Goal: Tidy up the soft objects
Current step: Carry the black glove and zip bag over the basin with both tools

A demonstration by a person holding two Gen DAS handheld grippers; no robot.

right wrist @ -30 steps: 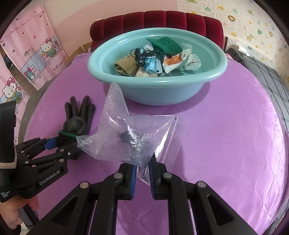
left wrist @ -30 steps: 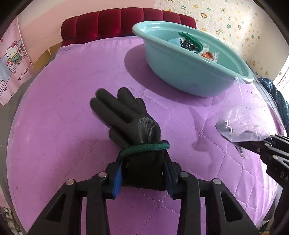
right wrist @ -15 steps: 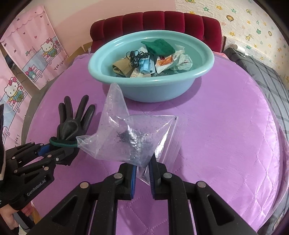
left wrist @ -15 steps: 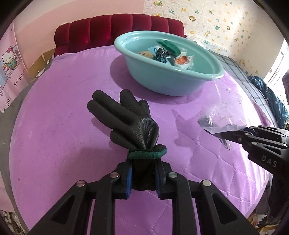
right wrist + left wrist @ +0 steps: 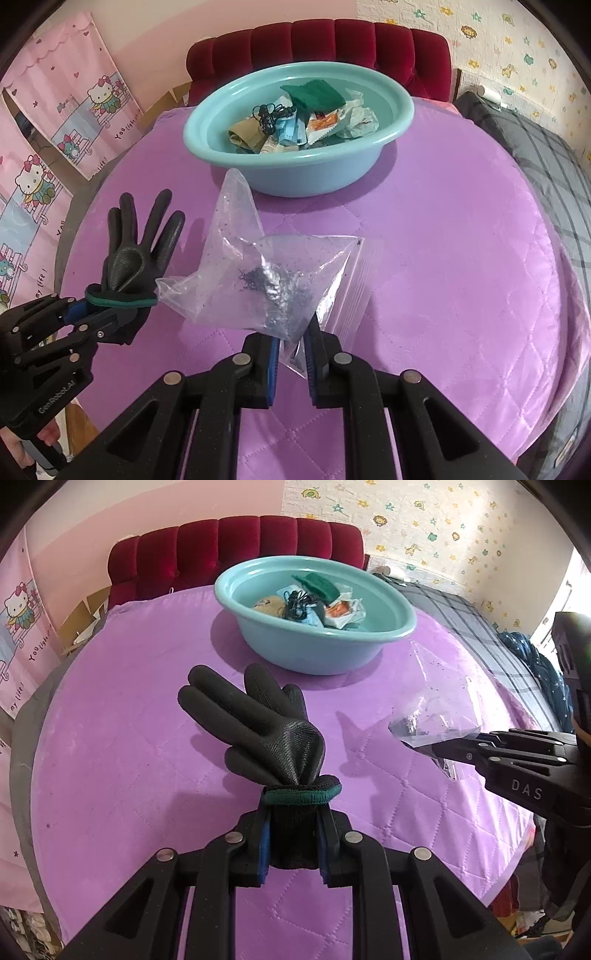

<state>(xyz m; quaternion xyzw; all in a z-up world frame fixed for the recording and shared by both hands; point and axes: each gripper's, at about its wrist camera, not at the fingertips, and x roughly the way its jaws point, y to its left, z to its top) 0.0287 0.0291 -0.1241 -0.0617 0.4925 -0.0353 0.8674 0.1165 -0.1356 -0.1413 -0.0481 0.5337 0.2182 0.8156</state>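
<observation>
A: What do we have in the tongs?

B: Our left gripper (image 5: 291,843) is pinching the knit cuff of a black glove (image 5: 266,723) — the blue pads press it from both sides, just below the green band. The glove stands up out of the tongs, fingers fanned and tilted to the left, lifted off the purple quilted cover (image 5: 129,738).

A: And the other side?

B: Our right gripper (image 5: 291,354) is clamped on the lower corner of a clear zip bag (image 5: 266,280). The bag is puffed out above the tongs, with a dark and silvery clump and black specks inside; we cannot tell what the clump is.

A: How do the two lie to each other?

B: Near, side by side — in the right wrist view the bag's left corner reaches the glove's green band, though we cannot tell whether they touch.

A: Further out?

B: Beyond both sits a teal basin (image 5: 391,122) on the cover, holding a green cloth (image 5: 314,94), a tangle of black cord (image 5: 271,114) and crumpled wrappers. Behind it is a red tufted headboard (image 5: 317,40). Hello Kitty curtains (image 5: 55,122) hang at the left, a grey plaid blanket (image 5: 546,158) lies at the right.
</observation>
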